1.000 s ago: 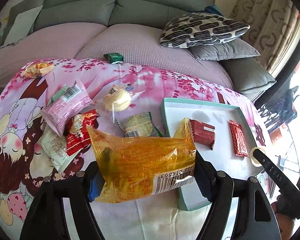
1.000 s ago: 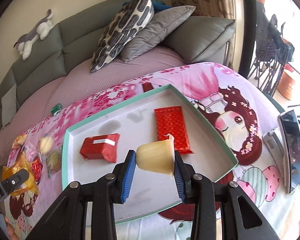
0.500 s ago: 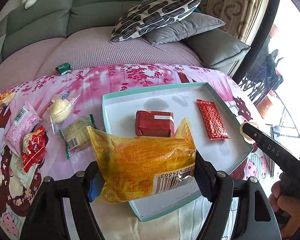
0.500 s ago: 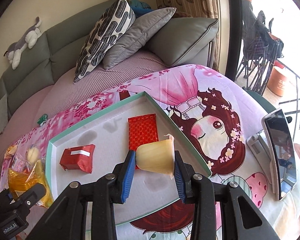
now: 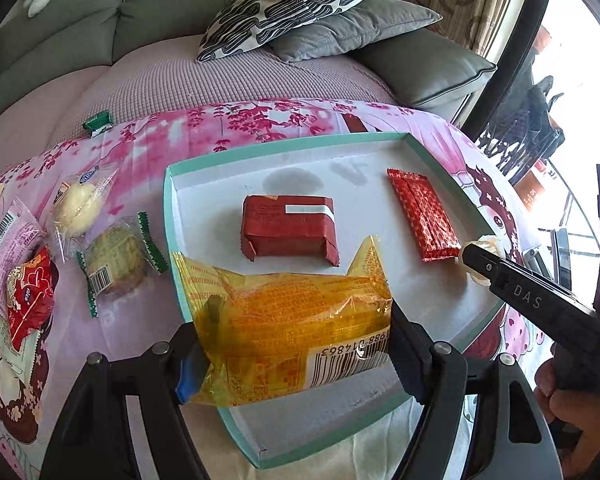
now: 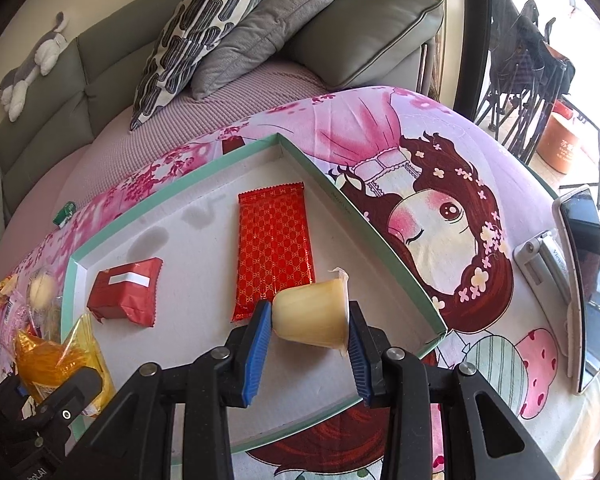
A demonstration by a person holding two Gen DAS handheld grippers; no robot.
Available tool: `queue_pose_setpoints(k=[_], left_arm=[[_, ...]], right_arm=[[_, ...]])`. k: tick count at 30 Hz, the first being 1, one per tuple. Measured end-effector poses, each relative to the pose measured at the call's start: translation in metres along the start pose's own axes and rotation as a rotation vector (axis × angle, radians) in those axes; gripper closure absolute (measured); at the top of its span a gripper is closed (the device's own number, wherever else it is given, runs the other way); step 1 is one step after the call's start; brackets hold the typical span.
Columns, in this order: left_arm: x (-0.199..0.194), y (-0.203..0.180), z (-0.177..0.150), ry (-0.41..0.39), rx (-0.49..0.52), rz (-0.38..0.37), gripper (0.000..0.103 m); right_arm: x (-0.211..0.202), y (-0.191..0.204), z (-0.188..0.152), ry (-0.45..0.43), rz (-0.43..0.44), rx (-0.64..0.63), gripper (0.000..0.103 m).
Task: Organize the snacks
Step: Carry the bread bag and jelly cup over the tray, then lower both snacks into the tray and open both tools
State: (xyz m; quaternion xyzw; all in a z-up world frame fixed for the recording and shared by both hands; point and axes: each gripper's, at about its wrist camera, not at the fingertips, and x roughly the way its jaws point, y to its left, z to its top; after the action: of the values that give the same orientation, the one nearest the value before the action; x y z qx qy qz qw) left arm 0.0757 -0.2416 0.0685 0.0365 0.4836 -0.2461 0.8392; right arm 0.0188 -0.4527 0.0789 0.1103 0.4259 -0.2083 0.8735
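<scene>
My left gripper (image 5: 296, 356) is shut on a yellow-orange snack bag (image 5: 288, 324) and holds it above the near left corner of the teal-rimmed white tray (image 5: 168, 200). My right gripper (image 6: 308, 340) is shut on a small pale yellow jelly cup (image 6: 312, 316), above the tray's (image 6: 364, 232) near right part. In the tray lie a dark red wrapped block (image 5: 288, 228) and a flat red patterned packet (image 5: 424, 216); both show in the right wrist view, the block (image 6: 126, 292) and the packet (image 6: 274, 252).
Several loose snacks lie left of the tray on the pink cartoon cloth: a green-edged cookie (image 5: 116, 264), a clear-wrapped bun (image 5: 78, 208), a red packet (image 5: 30, 300), a pink packet (image 5: 4, 240). A green candy (image 5: 97, 123) lies farther back. A phone on a stand (image 6: 584, 280) stands right.
My left gripper has swung right with the yellow bag, from over the loose snacks to over the tray. My right gripper has moved right and closer to the tray, still holding the cup.
</scene>
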Motion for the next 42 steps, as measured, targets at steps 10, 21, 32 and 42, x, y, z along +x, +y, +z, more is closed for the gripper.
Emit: queue_pose_setpoints(k=[10, 21, 32, 42], left_arm=[[0.015, -0.003, -0.006, 0.052, 0.007, 0.002, 0.025], [0.017, -0.004, -0.006, 0.067, 0.016, 0.019, 0.021], [-0.007, 0.003, 0.002, -0.031, -0.032, 0.021, 0.003], [-0.038, 0.063, 0.007, -0.108, -0.237, 0.245, 0.003]], right_arm=[[0.002, 0.002, 0.000, 0.014, -0.012, -0.010, 0.063], [0.000, -0.002, 0.001, -0.005, -0.014, 0.018, 0.032], [-0.010, 0.004, 0.004, -0.077, -0.001, 0.000, 0.000], [-0.010, 0.017, 0.001, -0.068, 0.034, -0.022, 0.000]])
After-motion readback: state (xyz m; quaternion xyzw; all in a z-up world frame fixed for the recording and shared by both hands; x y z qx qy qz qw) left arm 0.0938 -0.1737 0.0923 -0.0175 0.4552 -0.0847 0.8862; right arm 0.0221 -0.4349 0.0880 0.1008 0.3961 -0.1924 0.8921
